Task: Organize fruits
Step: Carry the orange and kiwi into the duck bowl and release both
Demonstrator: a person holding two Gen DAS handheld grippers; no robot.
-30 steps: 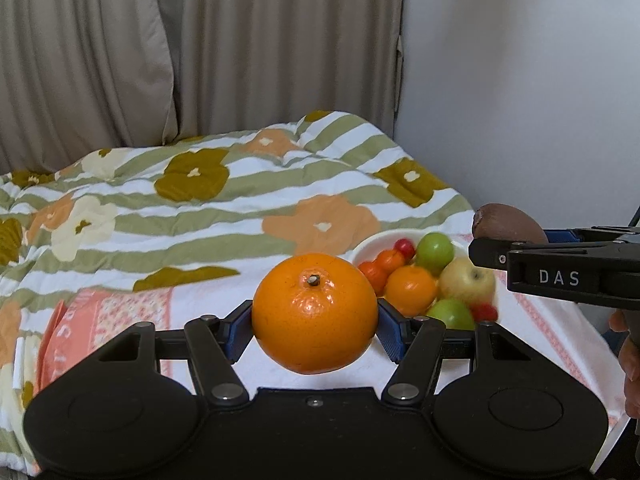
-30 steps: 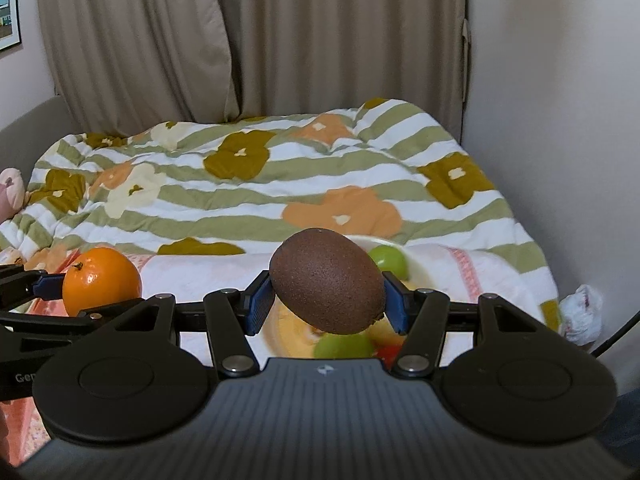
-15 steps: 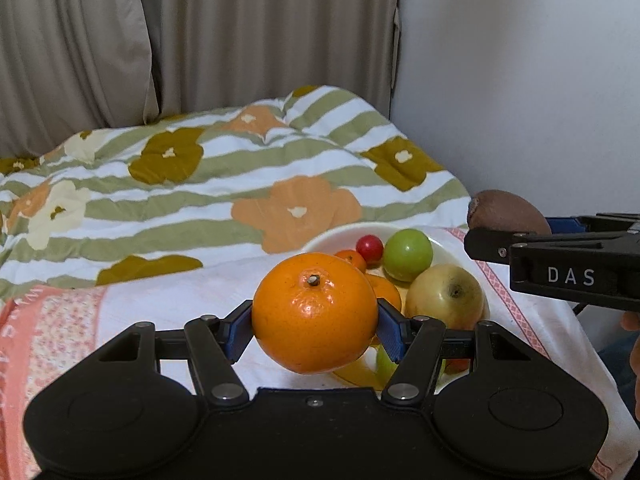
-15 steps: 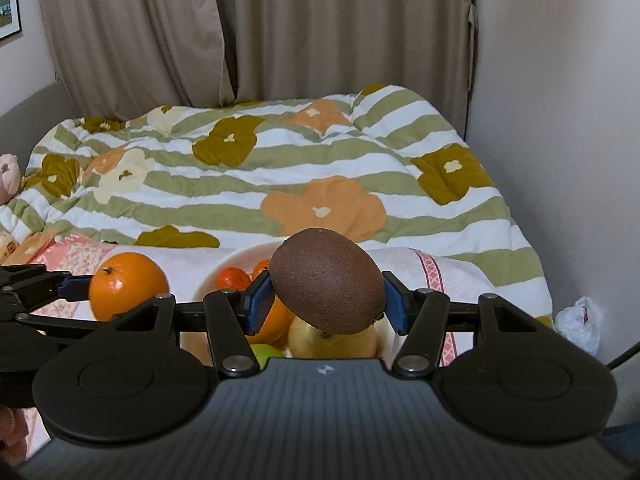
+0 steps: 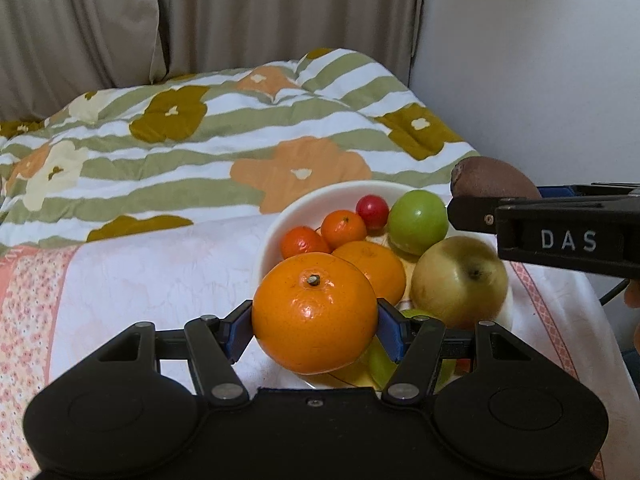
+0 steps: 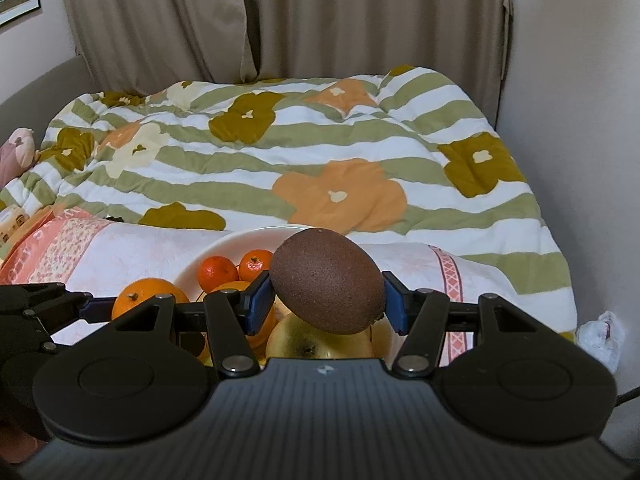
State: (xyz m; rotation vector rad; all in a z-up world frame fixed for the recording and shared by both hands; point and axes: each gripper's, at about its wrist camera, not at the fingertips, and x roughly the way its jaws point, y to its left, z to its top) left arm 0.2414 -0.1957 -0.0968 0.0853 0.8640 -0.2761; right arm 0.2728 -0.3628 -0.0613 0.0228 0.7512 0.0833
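Delivery step: left gripper (image 5: 315,325) clamped on orange (image 5: 315,312), right gripper (image 6: 327,298) clamped on kiwi (image 6: 328,286), both over the near-full bowl (image 5: 298,210) (little free space), next lower and release.

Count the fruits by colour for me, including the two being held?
orange fruits: 4
red fruit: 1
green fruits: 2
yellow apple: 1
brown kiwi: 1
Total: 9 clearly visible

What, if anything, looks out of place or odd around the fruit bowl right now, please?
Nothing stands out: the white bowl sits upright with its fruit inside, and the orange and kiwi are gripped cleanly, undamaged.
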